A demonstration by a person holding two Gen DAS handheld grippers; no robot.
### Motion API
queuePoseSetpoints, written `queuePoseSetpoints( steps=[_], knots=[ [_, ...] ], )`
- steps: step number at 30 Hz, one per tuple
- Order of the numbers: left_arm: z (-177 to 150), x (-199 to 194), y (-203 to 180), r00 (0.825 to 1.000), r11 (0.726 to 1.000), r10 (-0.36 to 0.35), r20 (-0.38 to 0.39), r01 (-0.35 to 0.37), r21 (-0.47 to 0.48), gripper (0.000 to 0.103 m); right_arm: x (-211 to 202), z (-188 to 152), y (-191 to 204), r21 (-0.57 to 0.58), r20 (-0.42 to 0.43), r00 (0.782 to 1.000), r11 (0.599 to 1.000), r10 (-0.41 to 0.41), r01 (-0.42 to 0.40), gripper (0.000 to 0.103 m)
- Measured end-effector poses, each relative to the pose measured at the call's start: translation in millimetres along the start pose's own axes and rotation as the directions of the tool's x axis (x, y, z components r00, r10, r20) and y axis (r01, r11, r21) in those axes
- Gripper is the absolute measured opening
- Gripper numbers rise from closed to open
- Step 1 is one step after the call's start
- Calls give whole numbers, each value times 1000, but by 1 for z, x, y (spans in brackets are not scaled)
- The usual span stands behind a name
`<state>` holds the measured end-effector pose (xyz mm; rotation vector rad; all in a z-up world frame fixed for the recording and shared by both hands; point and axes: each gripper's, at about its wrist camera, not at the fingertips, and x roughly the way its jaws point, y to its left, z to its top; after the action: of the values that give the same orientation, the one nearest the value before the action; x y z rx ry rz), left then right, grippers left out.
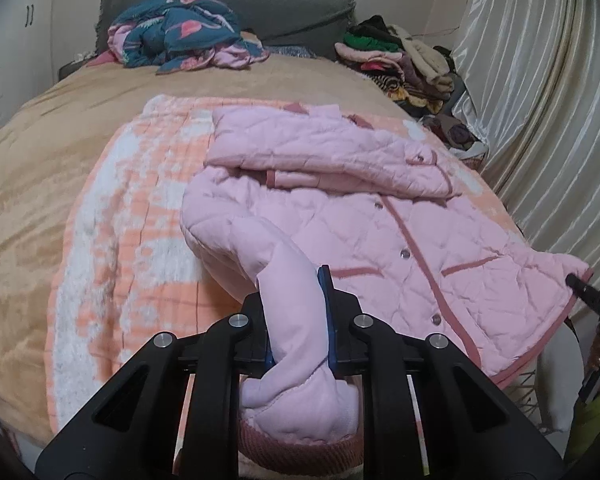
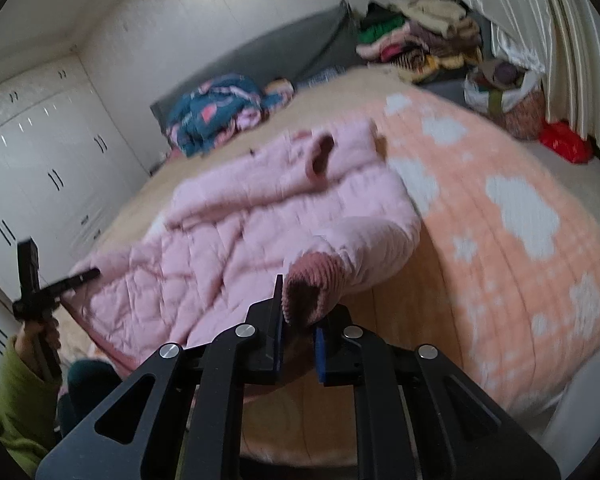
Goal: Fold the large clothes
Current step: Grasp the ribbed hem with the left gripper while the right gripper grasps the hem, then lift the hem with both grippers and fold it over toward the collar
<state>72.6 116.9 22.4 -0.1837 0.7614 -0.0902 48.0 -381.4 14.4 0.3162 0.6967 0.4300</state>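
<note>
The left gripper is clamped on one sleeve of the pink jacket, and the right gripper is clamped on the other sleeve's ribbed cuff. The jacket lies on the peach blanket on the bed. The right wrist view is blurred, and each gripper's body hides the near blanket edge.

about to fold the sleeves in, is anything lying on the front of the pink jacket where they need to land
Nothing visible does. The pink jacket lies front up on the peach blanket with nothing lying on its snap-buttoned chest. The left gripper and right gripper are each shut on a sleeve cuff. Other clothes sit farther up the bed.
</note>
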Motion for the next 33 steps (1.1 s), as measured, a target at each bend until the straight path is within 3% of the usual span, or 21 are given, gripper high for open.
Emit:
queuePoseSetpoints(
  steps=[19,33],
  knots=[
    [66,-7,-10,996,1000,-6,89,5,17,10,-8,64,16,-14,168,985,1000,23,-21,10],
    [85,-3,-8,995,1000,25,99,-25,3,10,2,84,7,35,192,981,999,29,-37,10]
  ],
)
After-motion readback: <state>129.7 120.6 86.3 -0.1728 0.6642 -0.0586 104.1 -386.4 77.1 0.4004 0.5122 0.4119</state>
